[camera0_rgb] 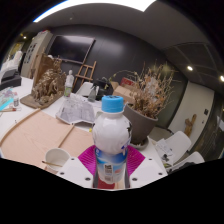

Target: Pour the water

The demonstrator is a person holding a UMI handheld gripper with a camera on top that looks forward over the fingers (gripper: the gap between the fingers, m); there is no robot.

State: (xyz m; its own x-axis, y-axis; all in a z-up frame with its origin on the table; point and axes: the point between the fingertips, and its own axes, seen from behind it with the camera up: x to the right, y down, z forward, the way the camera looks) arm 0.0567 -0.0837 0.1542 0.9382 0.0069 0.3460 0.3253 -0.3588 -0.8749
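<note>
A white plastic bottle (111, 140) with a blue cap and a blue-and-red label stands upright between my fingers. My gripper (111, 160) is shut on the bottle, with the magenta pads (89, 158) pressing its lower body from both sides. The bottle looks lifted above the table. A white cup (56, 156) sits on the table just left of the fingers.
A light wooden table (25, 140) runs to the left. Beyond the bottle are a clear plastic container (76, 110), a small bottle (69, 83), a dark planter with dried plants (148, 100) and white items (172, 146) to the right.
</note>
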